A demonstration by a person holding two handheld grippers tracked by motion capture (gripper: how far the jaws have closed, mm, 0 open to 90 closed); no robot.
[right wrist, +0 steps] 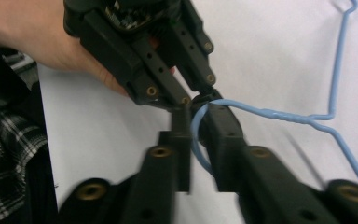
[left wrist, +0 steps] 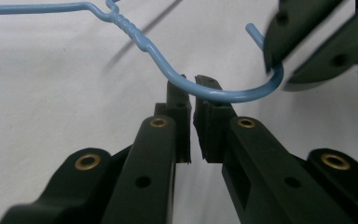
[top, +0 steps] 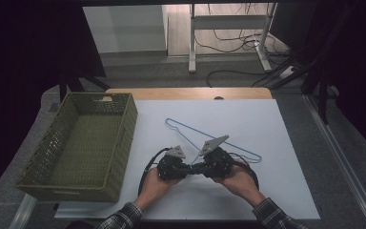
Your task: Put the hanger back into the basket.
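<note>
Left jaws: the left gripper [left wrist: 190, 93] has its jaws nearly closed, a thin slit between the pads, and the blue hanger [top: 205, 138] hook lies across their tips; whether they pinch the wire or merely sit under it I cannot tell.
Right jaws: the right gripper [right wrist: 196, 114] has its jaws narrowly parted, with the curve of the hook passing down between them; a firm clamp cannot be confirmed.
Meeting point: in the high view both grippers, left [top: 187, 170] and right [top: 196, 168], come tip to tip near the table's front edge, each in one hand [top: 155, 183], apparently so both can work on the hook [left wrist: 223, 93] at once.
Hanger: its hook end is raised at the grippers; its triangular frame stretches away over the white table sheet [top: 267, 191].
Basket: the green woven basket [top: 124, 138] stands empty to the left, well apart, open side up, seemingly ready to receive something.
Beyond: table legs and loose cables [top: 228, 38] cross the floor.
</note>
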